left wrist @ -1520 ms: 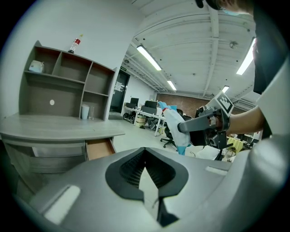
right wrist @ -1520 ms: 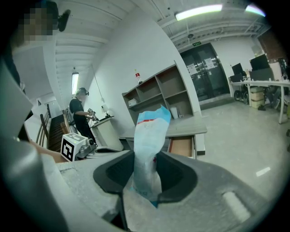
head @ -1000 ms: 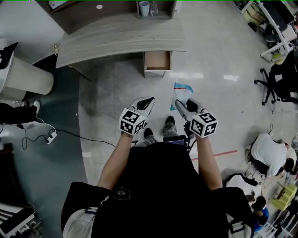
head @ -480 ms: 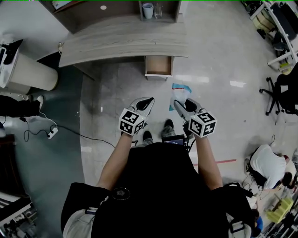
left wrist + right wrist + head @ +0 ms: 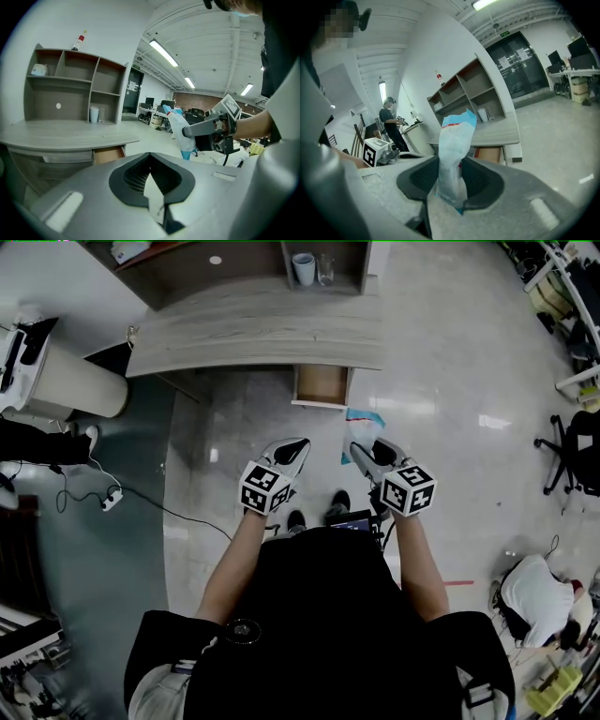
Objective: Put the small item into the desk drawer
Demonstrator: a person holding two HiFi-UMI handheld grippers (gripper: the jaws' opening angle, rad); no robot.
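A white and blue packet (image 5: 362, 424) stands up between the jaws of my right gripper (image 5: 362, 452), which is shut on its lower end. The right gripper view shows the packet (image 5: 454, 150) rising from the jaws, with the open wooden drawer (image 5: 488, 154) beyond. The drawer (image 5: 321, 383) juts from under the curved grey desk (image 5: 253, 329), well ahead of both grippers. My left gripper (image 5: 296, 446) hangs beside the right one at the same height, shut and empty. In the left gripper view its jaws meet at a seam, and the packet (image 5: 181, 133) shows to the right.
A shelf unit with a cup (image 5: 304, 268) stands on the desk. A white cylinder (image 5: 70, 390) stands at left, with a cable and power strip (image 5: 111, 500) on the floor. An office chair (image 5: 574, 454) and a crouching person (image 5: 534, 585) are at right.
The desk and drawer have slid lower in the head view, so they look nearer. Both grippers keep the same pose, and the packet stays in the right one.
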